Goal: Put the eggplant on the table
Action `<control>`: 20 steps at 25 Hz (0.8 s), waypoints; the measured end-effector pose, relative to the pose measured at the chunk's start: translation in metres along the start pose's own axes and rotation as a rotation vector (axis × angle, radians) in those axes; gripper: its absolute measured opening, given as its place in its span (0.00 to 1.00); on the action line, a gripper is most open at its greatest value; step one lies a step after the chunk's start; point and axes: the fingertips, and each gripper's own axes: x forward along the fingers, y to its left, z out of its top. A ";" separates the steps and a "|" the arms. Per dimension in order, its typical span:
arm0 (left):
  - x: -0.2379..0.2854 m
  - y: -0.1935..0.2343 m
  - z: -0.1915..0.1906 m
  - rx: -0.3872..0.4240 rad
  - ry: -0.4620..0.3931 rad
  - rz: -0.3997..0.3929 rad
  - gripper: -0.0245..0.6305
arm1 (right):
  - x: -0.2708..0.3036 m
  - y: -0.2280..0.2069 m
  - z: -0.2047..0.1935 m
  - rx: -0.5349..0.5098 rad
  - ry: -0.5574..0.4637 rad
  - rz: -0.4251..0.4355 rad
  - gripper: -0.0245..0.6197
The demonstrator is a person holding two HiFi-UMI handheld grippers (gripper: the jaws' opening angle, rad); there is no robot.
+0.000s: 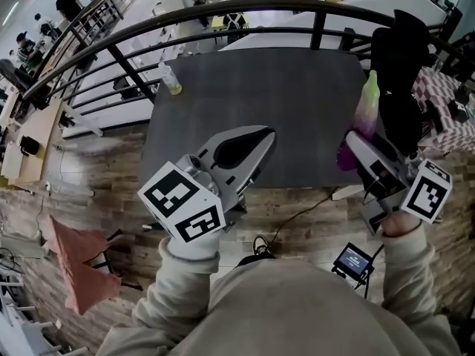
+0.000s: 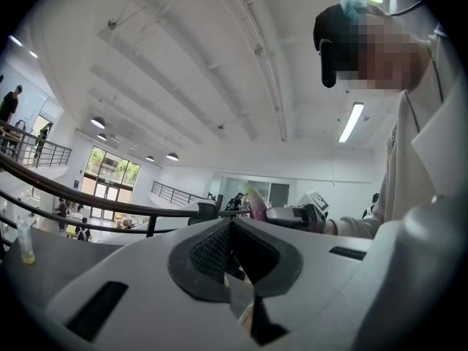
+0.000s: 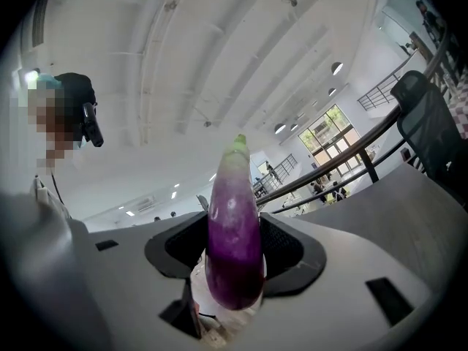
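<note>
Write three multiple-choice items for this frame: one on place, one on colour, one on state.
1. Where on the table does the small bottle stand? A. far left corner B. near right corner C. centre
2. What colour is the body of the eggplant? A. orange B. purple C. white
3. How is the left claw? A. shut, empty B. shut on the eggplant C. wide open
Key: 1 A, the head view shows it by that corner. 2 B, it shows purple in the right claw. 3 A, its jaws meet with nothing between.

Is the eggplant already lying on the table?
No, the eggplant is clamped upright in the right gripper, its lower end hanging free.
</note>
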 end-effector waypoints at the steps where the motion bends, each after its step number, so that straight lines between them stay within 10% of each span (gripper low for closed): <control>1: 0.000 0.006 0.000 -0.005 0.001 -0.010 0.03 | 0.005 -0.002 0.000 0.002 0.000 -0.012 0.39; 20: -0.007 0.088 -0.009 -0.053 -0.004 0.016 0.03 | 0.078 -0.032 -0.002 0.031 0.046 -0.022 0.39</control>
